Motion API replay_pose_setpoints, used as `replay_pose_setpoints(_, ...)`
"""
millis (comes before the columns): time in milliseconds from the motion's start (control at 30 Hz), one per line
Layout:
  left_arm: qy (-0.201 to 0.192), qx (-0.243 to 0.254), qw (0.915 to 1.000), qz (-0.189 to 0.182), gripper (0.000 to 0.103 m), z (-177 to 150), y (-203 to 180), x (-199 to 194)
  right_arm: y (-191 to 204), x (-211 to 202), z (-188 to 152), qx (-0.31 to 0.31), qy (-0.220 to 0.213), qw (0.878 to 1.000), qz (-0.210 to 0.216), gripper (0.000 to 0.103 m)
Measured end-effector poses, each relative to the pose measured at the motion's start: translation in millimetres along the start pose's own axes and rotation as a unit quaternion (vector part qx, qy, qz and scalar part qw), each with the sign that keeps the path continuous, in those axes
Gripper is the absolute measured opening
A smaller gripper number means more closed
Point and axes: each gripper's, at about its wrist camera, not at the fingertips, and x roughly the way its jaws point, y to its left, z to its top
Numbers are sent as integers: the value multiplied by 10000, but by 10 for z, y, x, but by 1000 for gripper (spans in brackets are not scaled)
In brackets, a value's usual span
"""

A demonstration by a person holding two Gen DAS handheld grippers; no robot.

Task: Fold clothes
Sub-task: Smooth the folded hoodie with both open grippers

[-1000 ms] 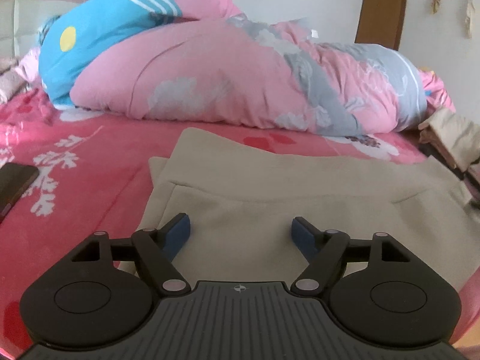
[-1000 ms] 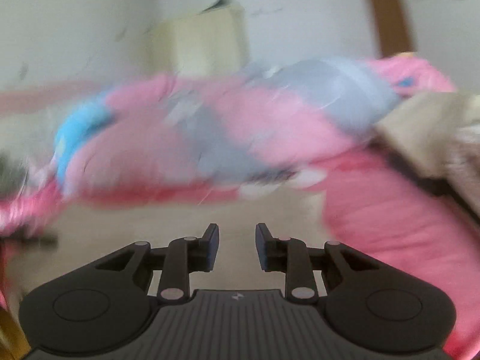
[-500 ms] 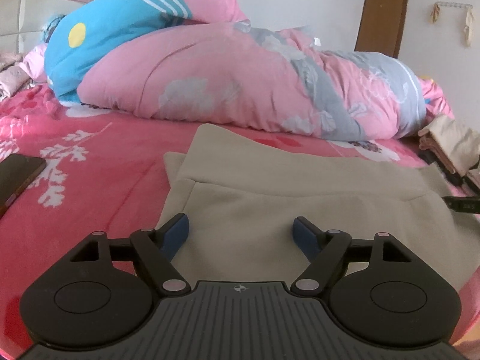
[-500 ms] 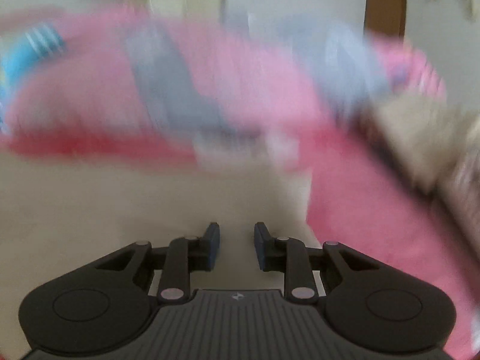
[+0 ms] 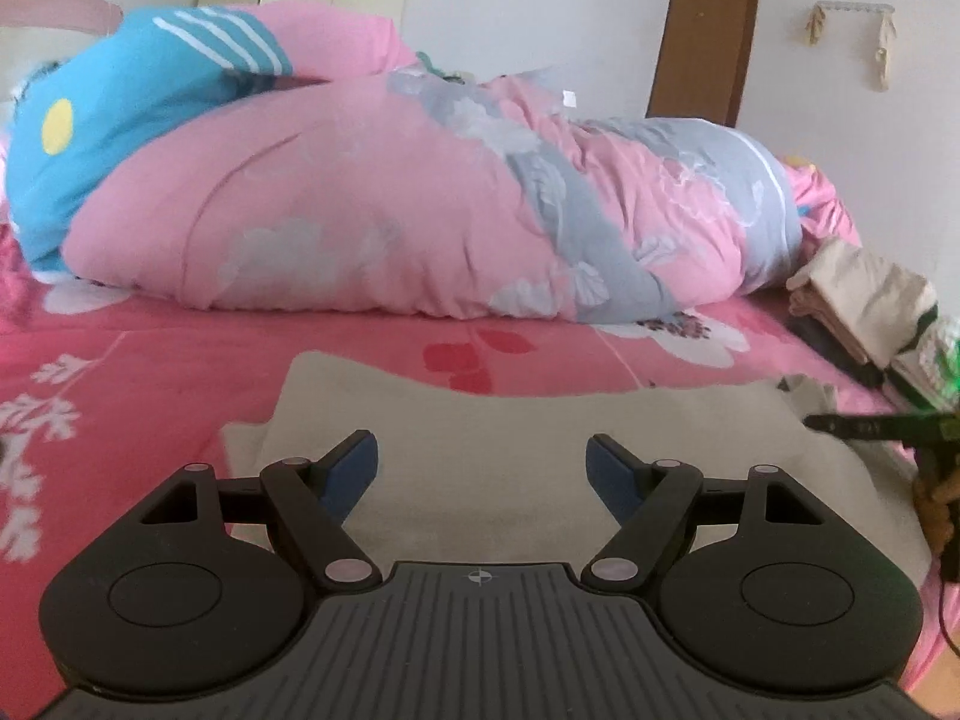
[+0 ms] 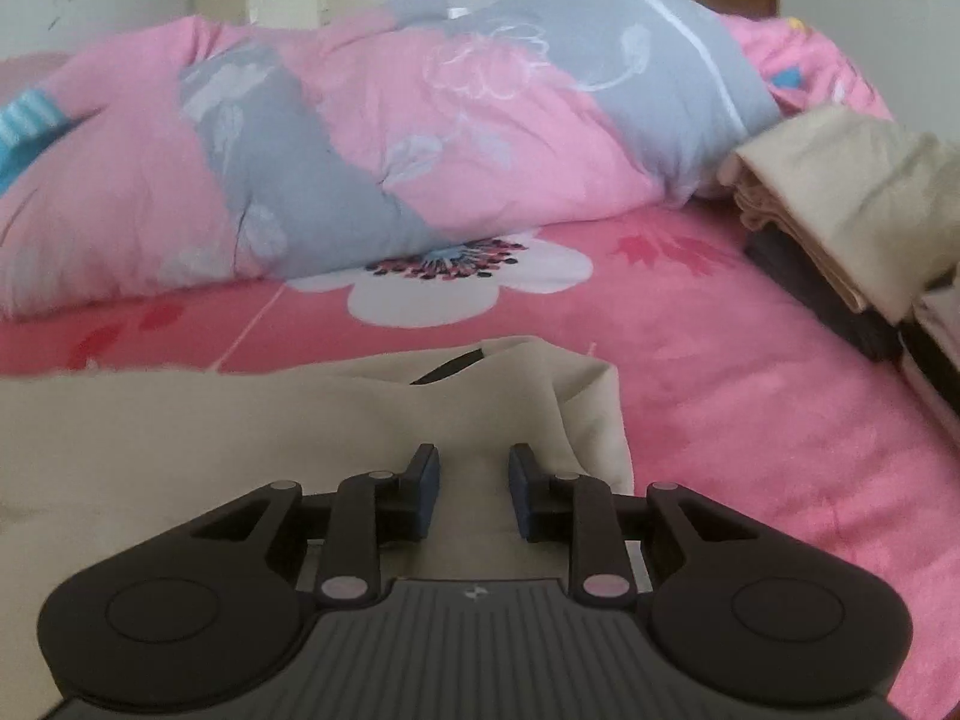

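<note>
1. A beige garment (image 5: pixel 510 438) lies spread flat on the near part of a bed, on a pink flowered sheet (image 5: pixel 138 360).
2. The left gripper (image 5: pixel 482 468) sits above the near left part of the garment with its jaws standing wide apart. Nothing is between the blue pads (image 5: pixel 354 468); it is released.
3. The right gripper (image 6: pixel 474 492) sits over the garment's right end, where the cloth bunches into a soft ridge and a dark opening (image 6: pixel 447 367) shows in the fold just beyond it.
4. Its jaws are narrowed but a gap remains between them. Beige cloth is seen through the gap, lying below the pads, and nothing appears pinched; it holds nothing.
5. In the left wrist view, the tip of the right gripper shows as a dark bar at the garment's far right edge.
6. Behind the garment, across the far side of the bed, lies a rolled pink and grey quilt (image 5: pixel 420 198) with a blue pillow (image 5: pixel 120 120) at its left end.
7. To the right, well apart from the garment, sits a stack of folded clothes (image 6: pixel 840 192), beige on top.
8. A brown door (image 5: pixel 702 42) stands in the far wall.
</note>
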Motion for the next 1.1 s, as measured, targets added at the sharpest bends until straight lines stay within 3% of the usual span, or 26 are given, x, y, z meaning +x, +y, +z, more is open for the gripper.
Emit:
replay_pose_setpoints(133, 553, -390, 9974, 263, 77, 26, 244, 327, 29, 5, -36, -113, -10, 9999, -44, 27)
replay_pose_setpoints(300, 483, -691, 9964, 24, 77, -60, 408, 318, 71, -91, 107, -93, 37, 9999, -99, 28)
replay_pose_setpoints(433, 438, -650, 9969, 32, 77, -63, 400, 337, 100, -206, 311, -205, -437, 9988, -98, 28)
replay_pose_setpoints(667, 275, -772, 9966, -116, 77, -96, 469, 330, -271, 289, 234, 438, 209, 9985, -267, 27)
replay_pose_setpoints(800, 241, -765, 9967, -126, 77, -102, 462, 329, -322, 72, 353, 872, -115, 9960, -125, 27)
replay_pose_setpoints(900, 221, -741, 9970, -104, 77, -107, 450, 329, -276, 66, 430, 814, -199, 9964, 147, 27)
replay_pose_setpoints(967, 215, -748, 9969, -107, 77, -111, 454, 327, -249, 237, 423, 693, 44, 9976, 32, 27)
replay_pose_setpoints(1100, 204, -769, 9968, -119, 77, -111, 460, 323, -400, 490, 418, 1115, 447, 9928, 18, 27)
